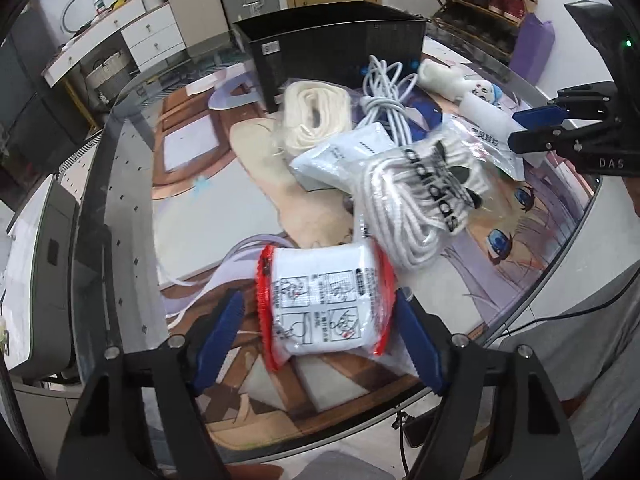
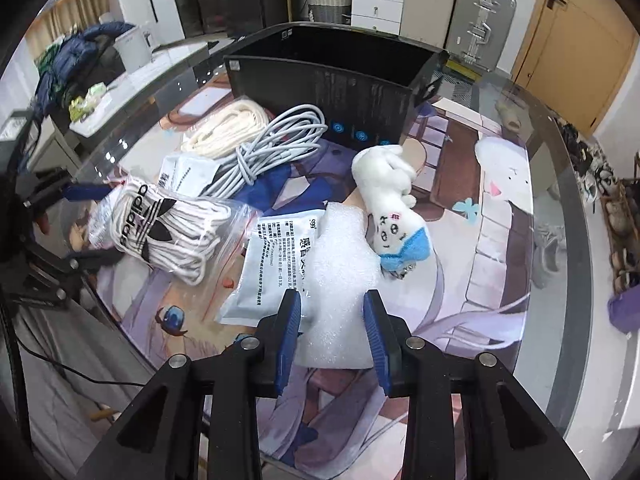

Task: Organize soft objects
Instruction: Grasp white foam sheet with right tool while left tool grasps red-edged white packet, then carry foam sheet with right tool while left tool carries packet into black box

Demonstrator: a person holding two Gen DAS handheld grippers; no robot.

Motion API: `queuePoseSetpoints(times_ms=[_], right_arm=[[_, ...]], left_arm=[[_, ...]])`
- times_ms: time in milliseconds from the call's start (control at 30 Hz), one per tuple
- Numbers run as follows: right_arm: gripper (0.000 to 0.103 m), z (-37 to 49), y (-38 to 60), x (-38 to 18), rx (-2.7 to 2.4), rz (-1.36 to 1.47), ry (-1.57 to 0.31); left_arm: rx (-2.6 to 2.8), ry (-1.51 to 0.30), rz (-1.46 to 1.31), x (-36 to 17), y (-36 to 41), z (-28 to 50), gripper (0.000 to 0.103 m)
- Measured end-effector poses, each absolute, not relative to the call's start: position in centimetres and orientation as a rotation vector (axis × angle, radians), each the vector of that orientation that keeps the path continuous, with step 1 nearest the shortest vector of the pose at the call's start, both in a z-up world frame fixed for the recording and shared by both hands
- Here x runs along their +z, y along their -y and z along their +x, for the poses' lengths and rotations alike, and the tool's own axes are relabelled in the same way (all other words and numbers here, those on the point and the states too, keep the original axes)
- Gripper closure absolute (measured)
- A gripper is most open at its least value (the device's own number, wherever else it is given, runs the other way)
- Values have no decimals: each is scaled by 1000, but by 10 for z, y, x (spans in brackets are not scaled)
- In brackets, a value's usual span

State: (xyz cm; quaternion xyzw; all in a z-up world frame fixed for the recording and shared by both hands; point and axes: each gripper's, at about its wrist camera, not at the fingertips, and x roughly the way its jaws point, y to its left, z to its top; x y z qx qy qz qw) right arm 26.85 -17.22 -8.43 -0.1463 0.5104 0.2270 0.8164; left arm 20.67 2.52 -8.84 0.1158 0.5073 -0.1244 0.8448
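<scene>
In the left wrist view my left gripper [image 1: 320, 300] stands open around a white packet with red edges [image 1: 324, 308] lying on the table mat. Its left pad is a little apart from the packet. In the right wrist view my right gripper [image 2: 332, 296] is shut on a white foam piece [image 2: 340, 264], pads against both sides. A bag of white cord with an Adidas logo [image 1: 420, 200] lies between the two grippers. Behind it are a cream rope bundle [image 1: 316, 120], a grey cable coil [image 2: 276, 144] and a white plush toy [image 2: 392, 196]. A black bin [image 2: 320, 84] stands at the back.
White sachets [image 2: 276, 264] lie flat beside the foam. The round glass table's edge [image 1: 132, 184] curves close on the left, with a person's grey clothing [image 1: 600, 340] at its near right. Cabinets, suitcases and a shoe rack stand beyond the table.
</scene>
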Motion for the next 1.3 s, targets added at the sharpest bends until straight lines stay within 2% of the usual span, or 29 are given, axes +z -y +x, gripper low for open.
queuePoseSetpoints(times_ms=[233, 367, 500, 533, 567, 633, 833, 1300], right_arm=[[69, 276, 178, -89, 444, -307, -1097], [53, 281, 181, -90, 435, -283, -1097], [53, 281, 181, -87, 479, -248, -1097], [55, 281, 180, -88, 481, -251, -1099], [63, 280, 179, -88, 481, -261, -1099], [73, 277, 177, -86, 480, -281, -1091], [74, 272, 174, -80, 501, -283, -1077], [75, 259, 168, -64, 527, -288, -1028]], left_arm=[[-269, -1048, 229, -82, -26, 208, 27], [-267, -1053, 231, -82, -23, 210, 27], [-260, -1045, 236, -81, -21, 211, 27], [-255, -1046, 238, -82, -21, 211, 27], [-253, -1047, 239, -82, -21, 212, 28], [-255, -1051, 242, -82, -21, 212, 37], [-248, -1034, 251, -77, -20, 211, 49], [-232, -1023, 255, -72, -19, 210, 56]])
